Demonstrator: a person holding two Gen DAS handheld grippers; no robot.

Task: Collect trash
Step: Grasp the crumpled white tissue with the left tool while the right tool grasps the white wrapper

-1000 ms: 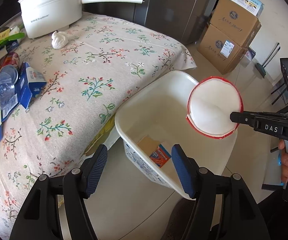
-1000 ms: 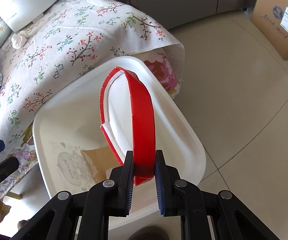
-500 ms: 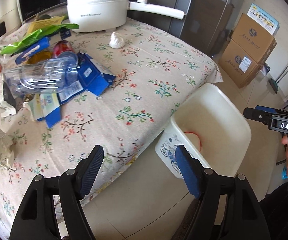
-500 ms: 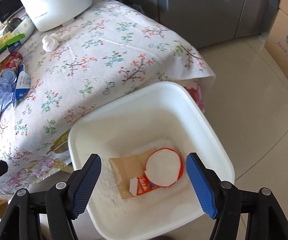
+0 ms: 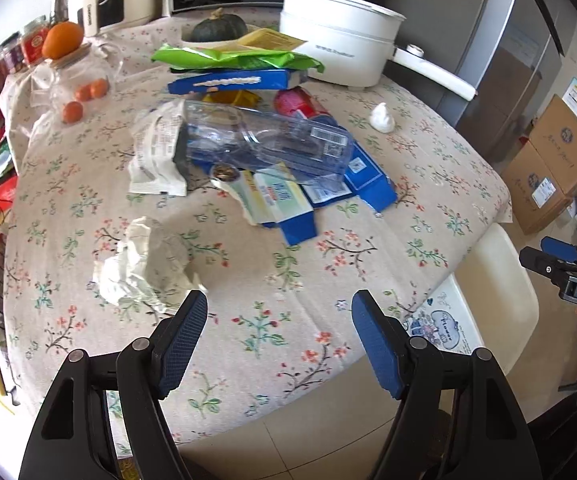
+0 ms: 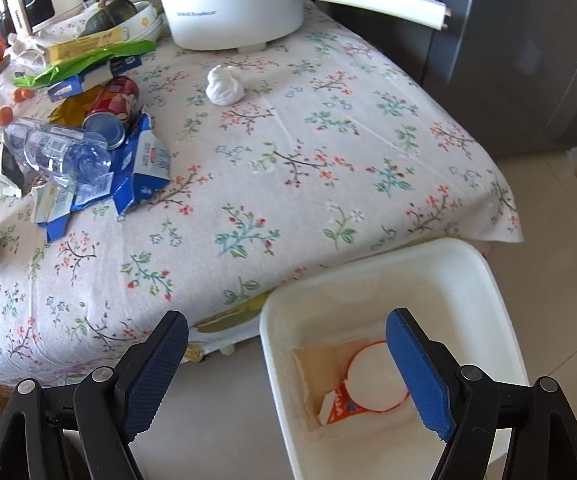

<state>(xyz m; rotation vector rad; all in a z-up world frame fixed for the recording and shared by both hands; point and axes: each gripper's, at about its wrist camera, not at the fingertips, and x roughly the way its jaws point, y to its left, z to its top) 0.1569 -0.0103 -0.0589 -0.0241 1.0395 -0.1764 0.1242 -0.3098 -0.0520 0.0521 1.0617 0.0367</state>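
while the right gripper [image 6: 288, 372] opens empty over the bin [image 6: 500, 304] (lid inside), the left gripper [image 5: 278, 340] gapes empty.

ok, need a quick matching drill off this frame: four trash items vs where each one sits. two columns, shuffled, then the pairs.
Items
1. red-rimmed lid
2. clear plastic bottle
3. white tissue wad
4. crumpled paper

Places
A. alone on the cloth, near the white pot
B. on top of the flattened blue cartons
C. inside the white bin beside the table
D. on the cloth just ahead of the left tool

Pairs: 1-C, 2-B, 3-A, 4-D
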